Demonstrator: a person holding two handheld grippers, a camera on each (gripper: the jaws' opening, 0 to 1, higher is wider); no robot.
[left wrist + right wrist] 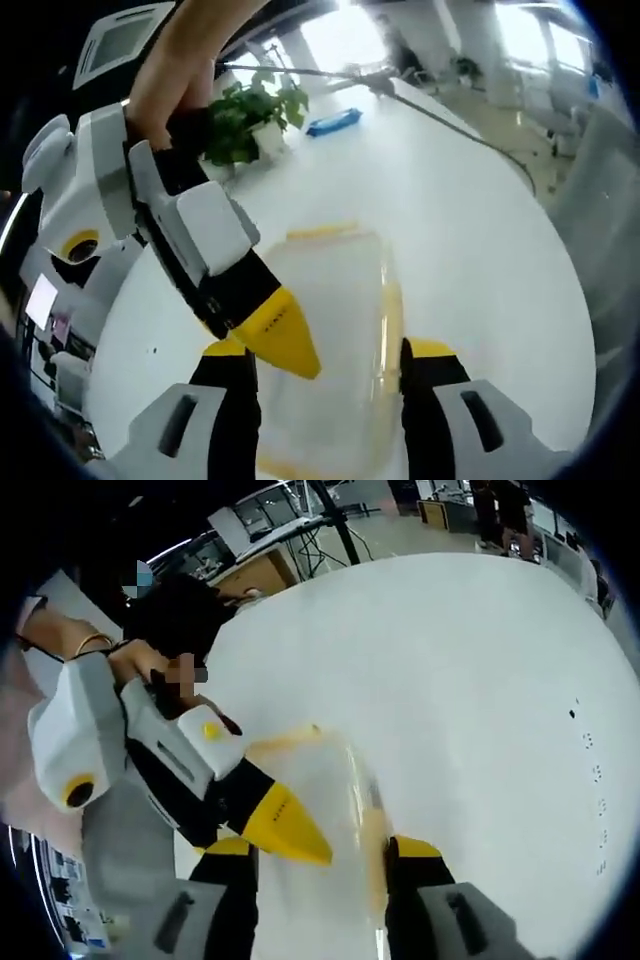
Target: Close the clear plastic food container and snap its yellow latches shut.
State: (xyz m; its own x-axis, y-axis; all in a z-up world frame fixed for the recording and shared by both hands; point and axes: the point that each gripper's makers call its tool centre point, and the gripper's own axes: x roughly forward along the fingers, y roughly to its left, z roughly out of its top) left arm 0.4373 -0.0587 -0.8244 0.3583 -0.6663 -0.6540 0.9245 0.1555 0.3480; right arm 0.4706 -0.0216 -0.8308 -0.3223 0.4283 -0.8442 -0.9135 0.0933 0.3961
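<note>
Container: clear plastic food container (325, 345) with yellow latches (392, 320) lies on the white counter (470, 230).
Left claw (325, 362): spread, straddling the container.
Right claw (318, 858): spread, straddling it too.
Far side: potted plant (250, 115), blue object (333, 121).

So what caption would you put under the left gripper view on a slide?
Two yellow-tipped claws meet over a clear plastic container with yellow latches on a white table.
</note>
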